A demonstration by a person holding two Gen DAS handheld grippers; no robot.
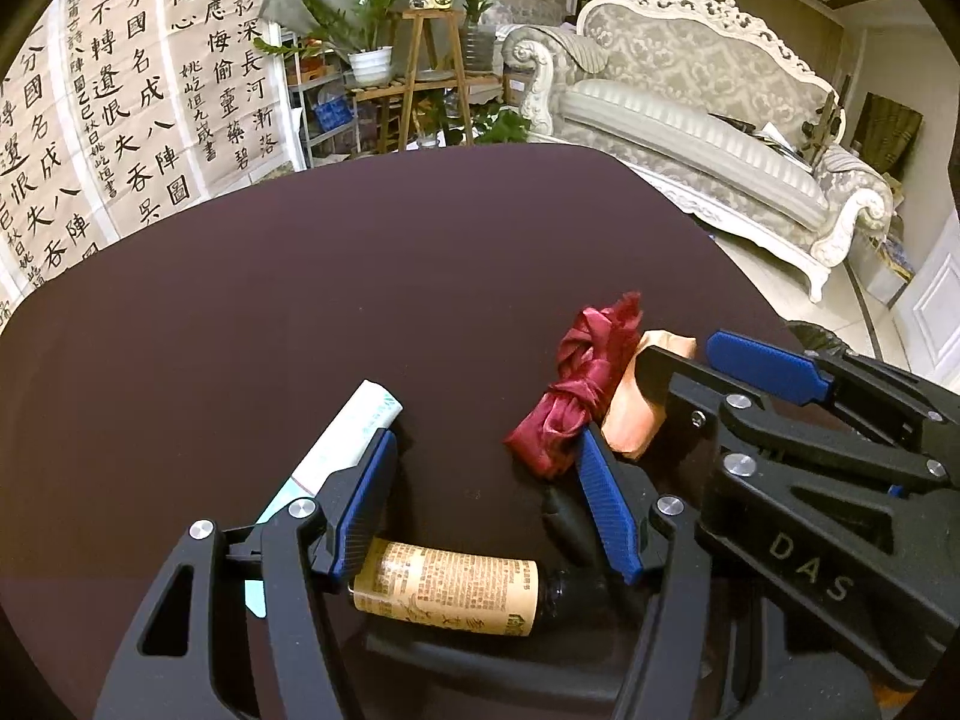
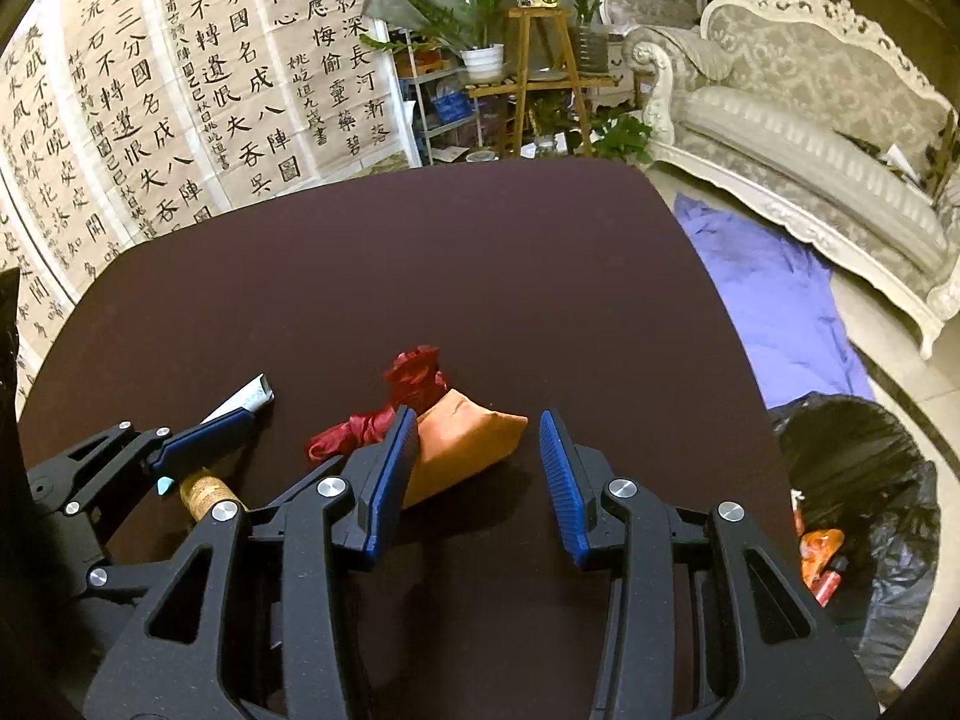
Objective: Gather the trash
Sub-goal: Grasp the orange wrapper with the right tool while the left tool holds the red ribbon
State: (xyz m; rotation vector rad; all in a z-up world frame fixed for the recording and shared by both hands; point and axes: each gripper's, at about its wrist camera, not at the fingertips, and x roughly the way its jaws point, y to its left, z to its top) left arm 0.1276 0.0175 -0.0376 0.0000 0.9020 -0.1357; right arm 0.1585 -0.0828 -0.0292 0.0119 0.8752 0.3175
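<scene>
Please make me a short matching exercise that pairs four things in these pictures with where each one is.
Things:
1. bottle
2. orange pouch
3. black bag
4. red ribbon

Places:
A. on the floor beside the table
B. lying between the fingers of the left gripper
C. on the table, touching the pouch
D. just ahead of the right gripper, by its left finger

Pairs: 1-B, 2-D, 3-A, 4-C

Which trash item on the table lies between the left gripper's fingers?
The bottle with the tan label, lying on its side. The white tube, red cloth and orange pouch lie outside them.
</scene>
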